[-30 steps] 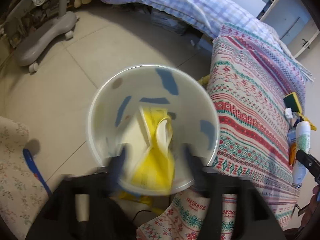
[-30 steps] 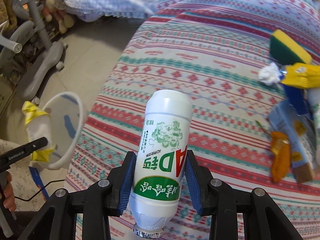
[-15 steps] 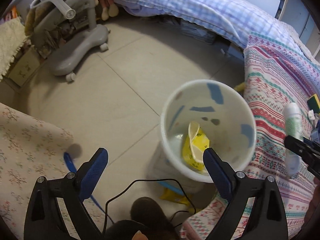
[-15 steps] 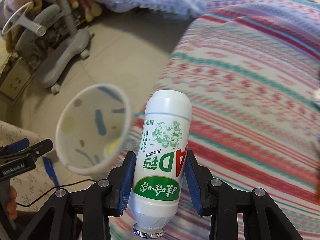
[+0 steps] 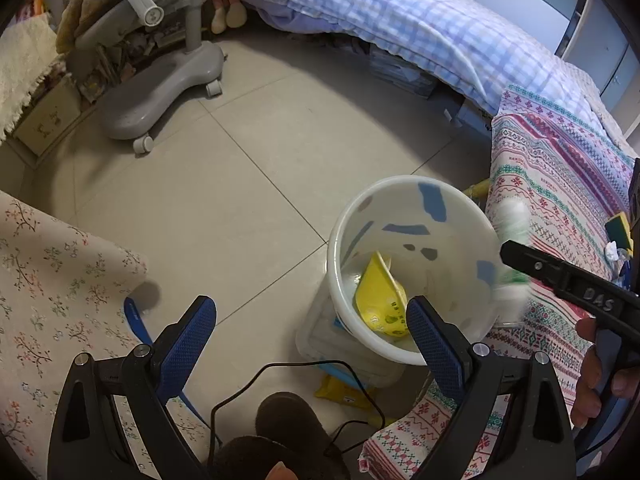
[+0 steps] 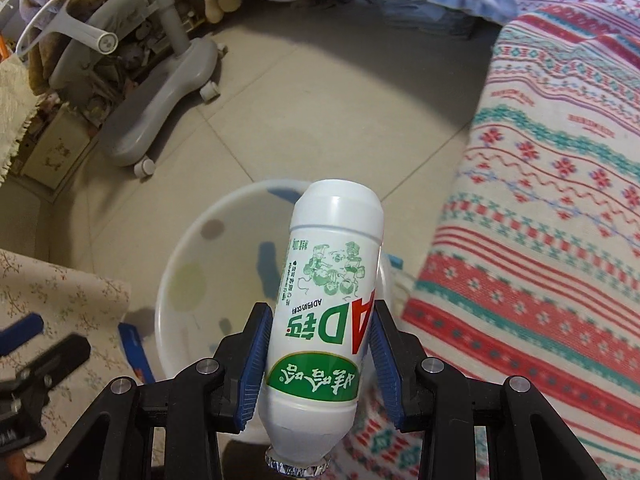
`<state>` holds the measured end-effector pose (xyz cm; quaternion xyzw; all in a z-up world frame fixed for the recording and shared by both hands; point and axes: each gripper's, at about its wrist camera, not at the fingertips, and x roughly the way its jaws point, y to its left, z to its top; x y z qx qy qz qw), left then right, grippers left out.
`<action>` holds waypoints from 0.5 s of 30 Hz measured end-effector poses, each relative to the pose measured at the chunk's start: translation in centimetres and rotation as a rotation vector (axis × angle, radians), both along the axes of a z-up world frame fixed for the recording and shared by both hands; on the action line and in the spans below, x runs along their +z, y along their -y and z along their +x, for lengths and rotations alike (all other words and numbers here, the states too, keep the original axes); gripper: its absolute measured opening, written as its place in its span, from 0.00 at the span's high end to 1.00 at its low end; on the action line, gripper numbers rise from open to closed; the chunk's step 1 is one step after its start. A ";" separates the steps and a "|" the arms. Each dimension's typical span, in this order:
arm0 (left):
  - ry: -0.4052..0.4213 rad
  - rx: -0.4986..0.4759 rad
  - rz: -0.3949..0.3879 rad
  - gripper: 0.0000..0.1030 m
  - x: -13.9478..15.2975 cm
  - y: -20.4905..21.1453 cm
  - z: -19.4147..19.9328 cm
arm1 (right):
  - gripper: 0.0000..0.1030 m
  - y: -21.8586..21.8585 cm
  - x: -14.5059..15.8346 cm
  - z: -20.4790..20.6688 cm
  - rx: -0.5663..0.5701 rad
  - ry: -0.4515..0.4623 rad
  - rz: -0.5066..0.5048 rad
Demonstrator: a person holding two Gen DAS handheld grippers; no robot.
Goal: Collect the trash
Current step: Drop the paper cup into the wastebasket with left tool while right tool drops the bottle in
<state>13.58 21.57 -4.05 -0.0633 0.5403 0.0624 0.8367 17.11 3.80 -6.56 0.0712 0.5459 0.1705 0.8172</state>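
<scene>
A white plastic bin (image 5: 352,216) stands on the tiled floor beside the bed; a yellow wrapper (image 5: 376,296) lies inside it. My left gripper (image 5: 312,336) is open and empty, above the floor just left of the bin. My right gripper (image 6: 316,344) is shut on a white AD milk bottle (image 6: 328,280) with a green label, foil mouth towards the camera. It holds the bottle over the bin (image 6: 180,264). In the left wrist view the bottle (image 5: 512,224) is blurred at the bin's right rim.
A bed with a striped patterned blanket (image 6: 560,200) is right of the bin. A grey wheeled chair base (image 5: 160,96) stands far left. A floral cloth (image 5: 48,280) lies left. A black cable (image 5: 304,384) and yellow packet (image 5: 344,392) lie on the floor.
My left gripper let go of the yellow wrapper, which now lies in the bin, and drew back open. My right gripper carried the bottle left from the bed to above the bin.
</scene>
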 end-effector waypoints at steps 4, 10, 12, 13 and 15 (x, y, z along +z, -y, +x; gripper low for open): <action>0.009 -0.001 -0.018 0.05 0.2 0.4 -0.3 | 0.38 0.8 0.5 0.0 -0.027 -0.015 0.031; 0.005 -0.005 -0.090 0.05 0.3 1.4 -0.5 | 0.36 4.0 2.9 -1.9 -0.045 0.036 0.006; 0.005 -0.013 -0.104 0.05 0.4 2.1 -0.7 | 0.34 5.6 3.6 -2.8 -0.059 0.057 -0.002; 0.006 -0.018 -0.108 0.05 0.5 2.5 -0.8 | 0.33 6.5 3.9 -3.3 -0.066 0.067 -0.009; 0.007 -0.030 -0.114 0.05 0.6 3.4 -0.9 | 0.33 8.4 4.6 -4.4 -0.086 0.086 -0.025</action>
